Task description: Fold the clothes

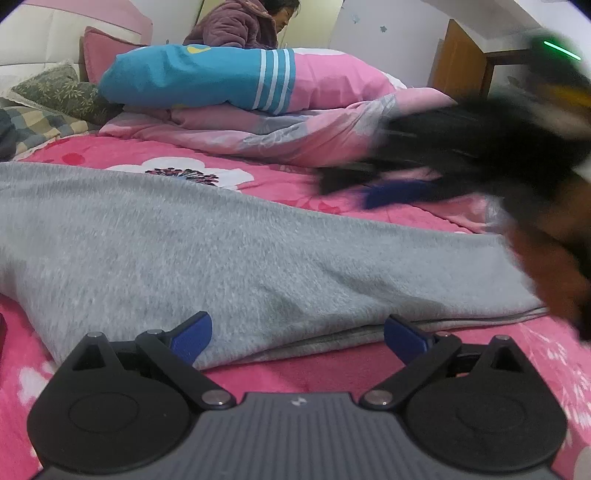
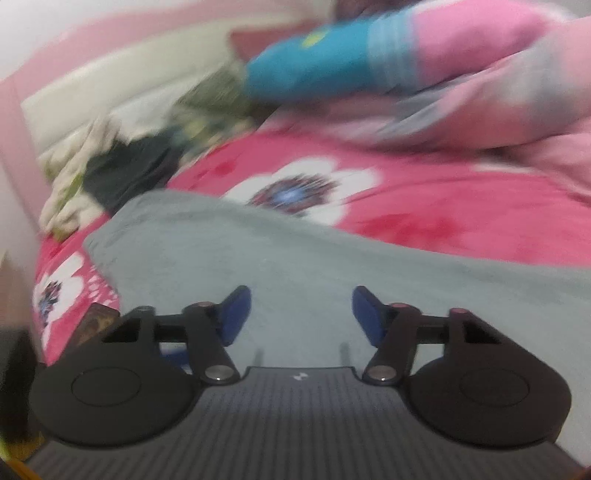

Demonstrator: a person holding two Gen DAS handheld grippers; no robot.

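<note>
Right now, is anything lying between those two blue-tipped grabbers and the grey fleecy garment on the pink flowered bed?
Nothing visible. The left gripper stands open at the grey fleecy garment's near edge; the right gripper is open above the cloth, nothing between its fingers.

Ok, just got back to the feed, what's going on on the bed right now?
A person is partway through folding a grey garment spread over the pink flowered bedspread. The left gripper sits low at the garment's near edge, jaws wide apart and gripping nothing. The right gripper is over the same cloth, jaws apart with nothing between them; its view is blurred. Pillows and a quilt are piled further back, where another person sits.
</note>
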